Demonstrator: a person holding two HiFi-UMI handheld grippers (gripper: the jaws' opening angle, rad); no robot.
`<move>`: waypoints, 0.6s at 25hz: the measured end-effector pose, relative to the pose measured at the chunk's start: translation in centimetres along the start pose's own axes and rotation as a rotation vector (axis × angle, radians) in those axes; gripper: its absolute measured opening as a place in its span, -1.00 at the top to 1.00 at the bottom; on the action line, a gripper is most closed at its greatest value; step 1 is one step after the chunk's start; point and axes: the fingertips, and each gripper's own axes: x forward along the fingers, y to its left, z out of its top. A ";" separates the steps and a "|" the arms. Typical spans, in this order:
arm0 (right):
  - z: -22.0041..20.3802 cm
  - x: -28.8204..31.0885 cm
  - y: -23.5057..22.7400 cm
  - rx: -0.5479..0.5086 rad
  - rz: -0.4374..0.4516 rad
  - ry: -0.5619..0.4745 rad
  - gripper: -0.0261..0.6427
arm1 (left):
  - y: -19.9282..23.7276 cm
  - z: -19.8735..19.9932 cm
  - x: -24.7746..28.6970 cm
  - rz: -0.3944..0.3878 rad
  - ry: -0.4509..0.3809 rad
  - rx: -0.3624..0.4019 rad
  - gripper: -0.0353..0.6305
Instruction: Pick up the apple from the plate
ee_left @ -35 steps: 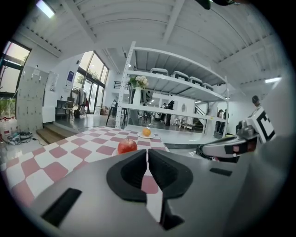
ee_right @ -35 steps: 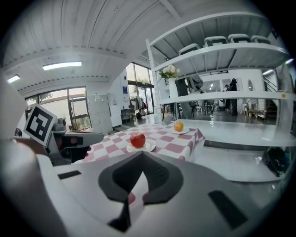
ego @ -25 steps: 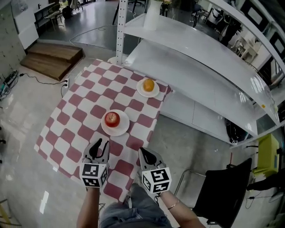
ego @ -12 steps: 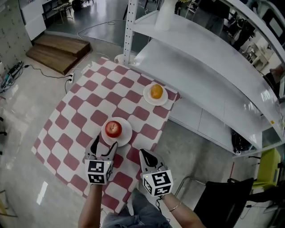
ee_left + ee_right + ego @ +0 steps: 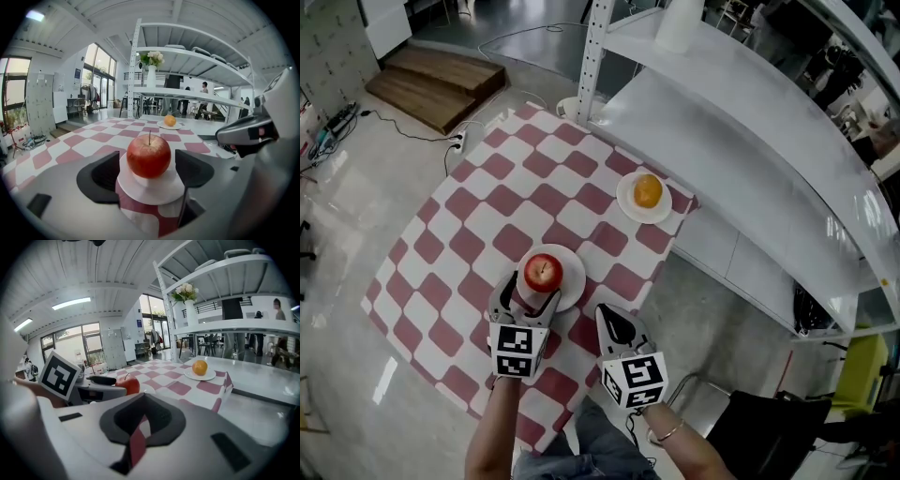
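Left gripper [image 5: 526, 292], jaws just opened wide and empty, faces the apple [image 5: 543, 272] sitting untouched on its plate [image 5: 576, 284] just ahead; grasp and lift remain. Right gripper [image 5: 612, 322] hangs alongside, jaws together.

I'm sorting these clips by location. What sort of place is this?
Probably an open studio or workshop-style office rather than a home: tall white metal shelving stands beside the checked tablecloth, the floor is bare and glossy, and large windows line the far wall.
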 end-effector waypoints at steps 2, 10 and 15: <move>-0.1 0.4 -0.2 0.002 0.005 0.005 0.89 | 0.1 0.0 0.5 0.009 0.008 0.011 -0.20; -0.5 1.3 -1.4 0.010 0.011 0.019 0.89 | 0.0 -0.2 2.3 0.018 0.025 0.004 -0.23; -0.8 1.8 -2.0 0.017 0.011 0.033 0.89 | -0.1 0.0 3.3 0.022 0.030 0.007 -0.23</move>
